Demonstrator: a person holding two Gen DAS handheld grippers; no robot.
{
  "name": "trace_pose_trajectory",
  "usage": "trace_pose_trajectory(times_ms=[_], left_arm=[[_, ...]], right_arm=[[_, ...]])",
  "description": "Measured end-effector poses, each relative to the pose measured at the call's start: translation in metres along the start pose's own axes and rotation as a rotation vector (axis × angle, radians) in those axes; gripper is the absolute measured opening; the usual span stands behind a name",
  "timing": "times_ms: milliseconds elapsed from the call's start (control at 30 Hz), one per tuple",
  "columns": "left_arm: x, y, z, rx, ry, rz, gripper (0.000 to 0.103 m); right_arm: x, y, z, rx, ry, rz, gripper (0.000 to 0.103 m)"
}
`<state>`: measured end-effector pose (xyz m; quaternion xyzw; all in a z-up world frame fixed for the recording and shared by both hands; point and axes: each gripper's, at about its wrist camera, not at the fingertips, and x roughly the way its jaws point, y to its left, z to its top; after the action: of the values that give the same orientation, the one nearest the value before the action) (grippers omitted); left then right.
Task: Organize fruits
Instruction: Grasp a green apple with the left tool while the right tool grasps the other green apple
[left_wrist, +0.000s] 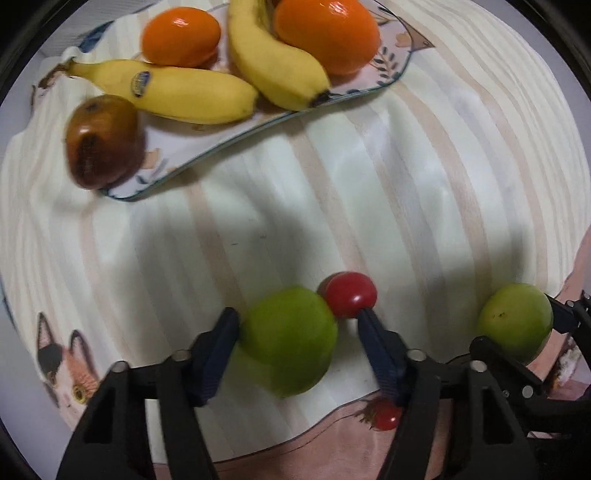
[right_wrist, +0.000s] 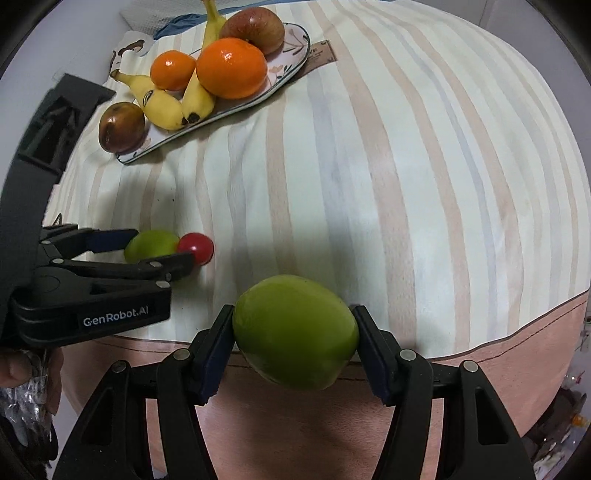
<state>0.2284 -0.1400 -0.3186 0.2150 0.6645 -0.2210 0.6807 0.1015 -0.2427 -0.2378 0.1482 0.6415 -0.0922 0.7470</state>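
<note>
Right wrist view first: the right gripper (right_wrist: 295, 332) has its fingers closed down on a green apple (right_wrist: 295, 332), both dark blue pads pressed against its sides. Off to its left is the left gripper (right_wrist: 162, 249), and you can read "GenRobot.AI" in white on its black body. That one is around a second green apple (right_wrist: 149, 245), with a small red tomato (right_wrist: 197, 247) touching the apple just past its fingertips.

In the left wrist view the left gripper (left_wrist: 297, 328) is partly open. One pad touches the second green apple (left_wrist: 290, 341), the other pad is a bit off it, so I can't tell whether it really has a grip. The red tomato (left_wrist: 349, 299) sits right at that far finger's tip.

Well ahead of both tools is the patterned plate (right_wrist: 291, 62) with two bananas, two oranges, a red apple (right_wrist: 255, 29) and a brown fruit (right_wrist: 120, 127) at its near end. One banana (left_wrist: 166, 90) has a blue oval sticker, too blurry to read. All on a striped cloth (right_wrist: 406, 184).
</note>
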Motion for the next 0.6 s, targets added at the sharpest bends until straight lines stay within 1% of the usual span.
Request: trace_pose_trajectory(times_ms=[100, 233, 333, 433, 500, 533, 600], left_arm=[[-0.011, 0.016, -0.006, -0.069, -0.012, 0.000, 0.052], [-0.019, 0.041, -0.031, -0.169, -0.010, 0.005, 0.052], [-0.027, 0.054, -0.055, -0.217, -0.010, 0.003, 0.051], [-0.023, 0.059, -0.073, -0.216, 0.003, -0.005, 0.052], [-0.013, 0.064, -0.075, -0.222, 0.017, -0.023, 0.055], [-0.007, 0.067, -0.076, -0.241, 0.019, -0.041, 0.055], [0.006, 0.071, -0.069, -0.268, 0.023, -0.060, 0.055]], right_arm=[[0.001, 0.001, 0.000, 0.002, 0.005, 0.027, 0.065], [0.012, 0.020, 0.003, -0.044, 0.032, 0.112, 0.065], [0.020, 0.036, -0.002, -0.088, 0.067, 0.145, 0.065], [0.031, 0.050, -0.009, -0.111, 0.103, 0.152, 0.065], [0.037, 0.054, -0.011, -0.119, 0.115, 0.144, 0.065], [0.040, 0.055, -0.012, -0.120, 0.121, 0.138, 0.065], [0.042, 0.056, -0.011, -0.120, 0.127, 0.136, 0.065]])
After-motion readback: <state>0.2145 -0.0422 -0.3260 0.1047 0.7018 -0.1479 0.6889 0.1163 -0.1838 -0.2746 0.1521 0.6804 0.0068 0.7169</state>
